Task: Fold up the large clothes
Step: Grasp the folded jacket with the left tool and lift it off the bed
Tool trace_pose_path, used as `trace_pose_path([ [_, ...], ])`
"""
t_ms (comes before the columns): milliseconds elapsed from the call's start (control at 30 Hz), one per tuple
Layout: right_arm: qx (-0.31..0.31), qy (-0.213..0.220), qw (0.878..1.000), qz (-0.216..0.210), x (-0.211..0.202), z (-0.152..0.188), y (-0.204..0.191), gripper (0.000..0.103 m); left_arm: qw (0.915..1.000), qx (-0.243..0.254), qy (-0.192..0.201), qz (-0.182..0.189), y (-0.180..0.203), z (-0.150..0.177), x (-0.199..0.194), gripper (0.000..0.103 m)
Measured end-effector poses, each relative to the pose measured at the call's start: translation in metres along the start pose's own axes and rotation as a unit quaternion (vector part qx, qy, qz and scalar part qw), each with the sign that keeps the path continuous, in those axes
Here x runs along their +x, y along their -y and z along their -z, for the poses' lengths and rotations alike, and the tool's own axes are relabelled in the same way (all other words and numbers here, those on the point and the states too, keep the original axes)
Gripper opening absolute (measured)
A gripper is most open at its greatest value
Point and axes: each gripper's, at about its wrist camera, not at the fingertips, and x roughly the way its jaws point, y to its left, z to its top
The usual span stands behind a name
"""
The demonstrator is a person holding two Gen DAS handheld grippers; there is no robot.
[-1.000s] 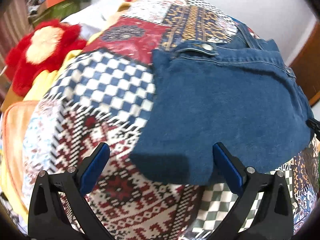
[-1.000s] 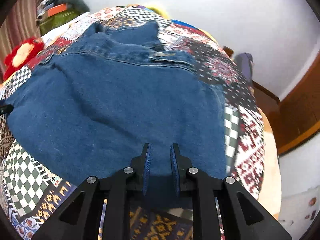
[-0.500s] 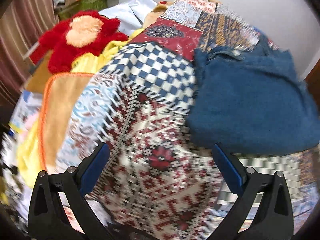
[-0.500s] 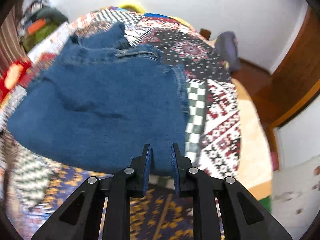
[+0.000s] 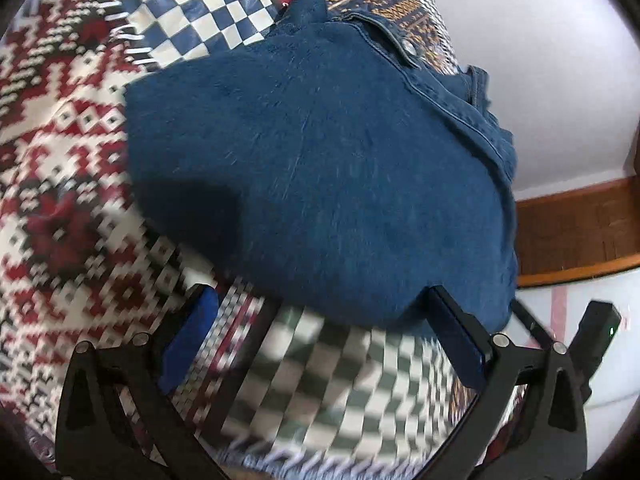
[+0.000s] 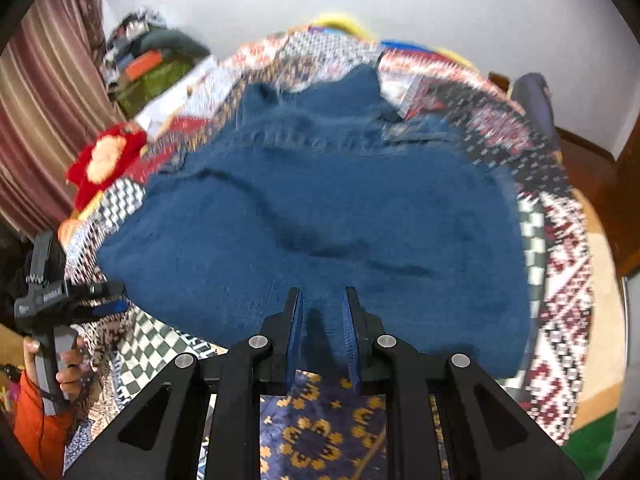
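A patchwork bedspread (image 6: 560,272) of checks and red-and-white woven patterns filled both views, and on it lay the folded blue denim garment (image 6: 320,216), spread across the middle of the right wrist view from about nine o'clock to three o'clock, its collar end toward twelve. In the left wrist view the same garment (image 5: 320,168) sat at the centre and ran toward two o'clock, a metal snap button (image 5: 409,45) showing near one o'clock. The left gripper (image 5: 320,340) stood spread wide at six o'clock, above the garment's near edge and the green-checked patch, nothing between its blue pads. The right gripper (image 6: 322,332) was nearly pressed together over the garment's near hem at six o'clock; whether it pinched any cloth could not be told. A red plush toy (image 6: 104,160) lay at ten o'clock.
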Motion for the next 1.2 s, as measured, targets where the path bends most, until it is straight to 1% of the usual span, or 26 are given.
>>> trace_pose_path([
  [100,0.005,-0.025,1.0,-0.011,0.023,0.0,-0.002,0.015,0.9995,0.016,0.019,0.02,0.012,-0.008,0.009,0.103],
  [267,0.017,-0.022,0.999,-0.022,0.035,0.0,0.0,0.015,0.9978,0.003,0.053,0.039,0.015,-0.026,0.018,0.102],
  [333,0.025,-0.023,0.999,-0.028,0.035,-0.001,0.003,0.015,0.9973,-0.008,0.068,0.027,0.015,-0.034,0.017,0.093],
  [400,0.031,-0.025,0.999,-0.033,0.035,-0.001,0.005,0.015,0.9965,-0.018,0.081,0.013,0.016,-0.038,0.014,0.079],
  [433,0.032,-0.025,0.999,-0.035,0.034,0.0,0.006,0.015,0.9959,-0.025,0.087,0.01,0.016,-0.04,0.013,0.075],
  [500,0.035,-0.028,0.998,-0.037,0.033,-0.001,0.005,0.015,0.9943,-0.036,0.101,0.001,0.013,-0.045,0.005,0.054],
  [567,0.035,-0.033,0.998,-0.035,0.031,-0.001,0.003,0.015,0.9919,-0.036,0.121,-0.012,0.013,-0.046,-0.006,0.039],
  [600,0.033,-0.036,0.998,-0.033,0.03,-0.001,0.001,0.015,0.9911,-0.028,0.129,-0.013,0.016,-0.047,-0.013,0.037],
  [667,0.025,-0.041,0.998,-0.03,0.025,-0.003,-0.004,0.015,0.9877,-0.007,0.154,-0.026,0.026,-0.048,-0.026,0.035],
  [767,0.016,-0.041,0.999,-0.029,0.016,-0.005,-0.011,0.015,0.9767,0.046,0.205,-0.047,0.053,-0.042,-0.05,0.032],
  [867,0.003,-0.028,0.999,-0.029,0.003,-0.012,-0.022,0.015,0.962,0.088,0.252,-0.056,0.079,-0.032,-0.079,0.031],
  [1000,-0.01,-0.015,0.999,-0.05,-0.007,-0.025,-0.048,0.015,0.9369,0.148,0.307,-0.077,0.11,-0.012,-0.118,0.031],
  [1100,-0.025,-0.014,0.996,-0.079,-0.003,-0.038,-0.078,0.015,0.9229,0.173,0.332,-0.09,0.121,-0.002,-0.138,0.03],
  [1200,-0.056,-0.029,0.992,-0.108,0.014,-0.046,-0.116,0.015,0.9087,0.201,0.349,-0.111,0.129,0.007,-0.15,0.03],
])
